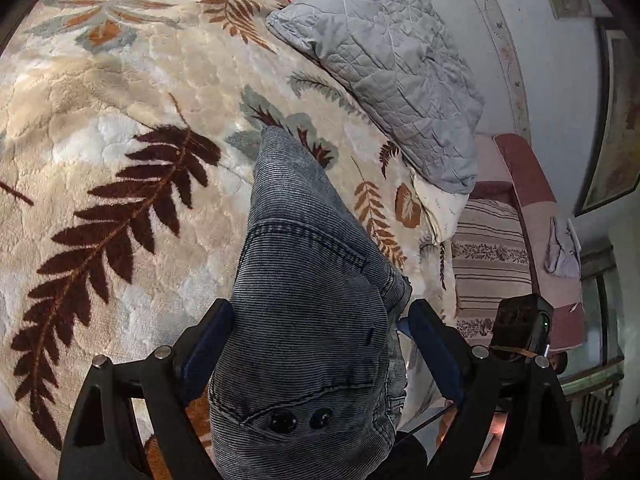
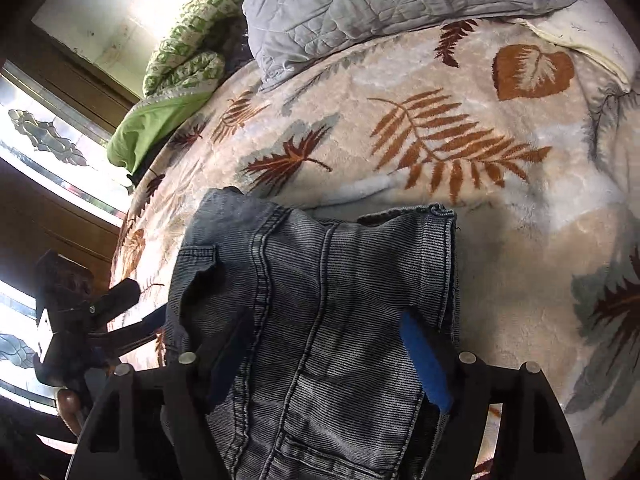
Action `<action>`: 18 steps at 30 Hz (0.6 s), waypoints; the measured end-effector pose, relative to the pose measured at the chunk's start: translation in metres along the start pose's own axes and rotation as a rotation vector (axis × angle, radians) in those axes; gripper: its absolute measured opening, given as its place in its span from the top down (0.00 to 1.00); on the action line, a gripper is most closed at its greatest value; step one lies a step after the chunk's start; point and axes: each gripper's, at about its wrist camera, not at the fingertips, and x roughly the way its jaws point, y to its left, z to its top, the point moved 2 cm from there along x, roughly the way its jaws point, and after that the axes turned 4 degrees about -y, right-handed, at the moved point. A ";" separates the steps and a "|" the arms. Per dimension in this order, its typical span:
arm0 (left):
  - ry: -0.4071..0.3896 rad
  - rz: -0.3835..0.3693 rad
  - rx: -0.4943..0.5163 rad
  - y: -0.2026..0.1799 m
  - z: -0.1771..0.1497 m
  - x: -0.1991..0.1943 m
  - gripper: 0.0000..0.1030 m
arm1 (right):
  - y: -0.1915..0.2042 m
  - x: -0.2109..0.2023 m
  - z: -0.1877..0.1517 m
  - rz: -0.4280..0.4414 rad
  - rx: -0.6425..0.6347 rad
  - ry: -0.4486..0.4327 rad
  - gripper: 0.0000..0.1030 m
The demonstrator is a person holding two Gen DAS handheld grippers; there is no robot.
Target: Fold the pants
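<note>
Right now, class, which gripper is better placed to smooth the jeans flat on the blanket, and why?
Probably the right gripper. Its blue pads straddle the broad, seamed part of the grey jeans lying on the leaf-print blanket. The left gripper straddles a narrower, bunched part.

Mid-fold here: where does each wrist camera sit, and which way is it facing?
Left wrist: on the left tool, aimed down its fingers over the jeans on the leaf blanket; the right tool shows alongside.
Right wrist: on the right tool, aimed down across the jeans' waistband; the left tool shows alongside.
Shared: jeans, blanket, grey quilted pillow.
</note>
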 end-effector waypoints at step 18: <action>-0.024 0.211 0.174 0.007 -0.012 -0.005 0.17 | -0.011 0.021 -0.002 0.001 0.035 0.040 0.25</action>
